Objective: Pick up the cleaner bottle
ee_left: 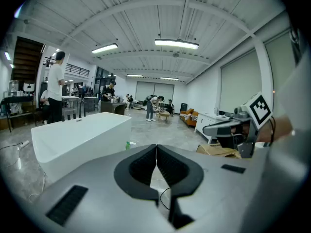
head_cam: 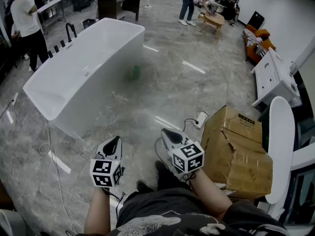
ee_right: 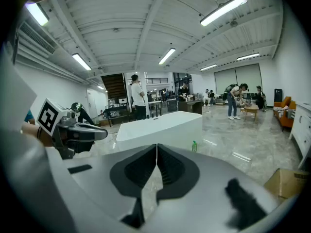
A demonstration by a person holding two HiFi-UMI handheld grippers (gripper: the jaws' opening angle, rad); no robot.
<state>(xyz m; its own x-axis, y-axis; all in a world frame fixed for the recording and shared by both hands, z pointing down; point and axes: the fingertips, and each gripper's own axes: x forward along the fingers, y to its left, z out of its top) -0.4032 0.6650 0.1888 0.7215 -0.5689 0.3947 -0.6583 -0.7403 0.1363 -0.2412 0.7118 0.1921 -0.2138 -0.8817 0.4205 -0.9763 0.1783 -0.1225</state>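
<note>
A polished grey, marble-veined floor (head_cam: 197, 87) stretches across the big open hall. On it stands a glossy white, straight-walled bathtub (head_cam: 83, 68). The cleaner bottle (head_cam: 136, 73), a small green blur and probably plastic, stands just beside the tub. A dented cardboard box (head_cam: 236, 146) sits nearer. The left gripper (head_cam: 116, 139) and right gripper (head_cam: 164, 131) are both closed tight and empty, well short of the bottle.

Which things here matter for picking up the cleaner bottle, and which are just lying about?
For the job:
- cleaner bottle, green, on the floor by the bathtub
- left gripper and right gripper, both shut, empty

Lying about:
- bathtub
- cardboard box
- power strip and its cables
</note>
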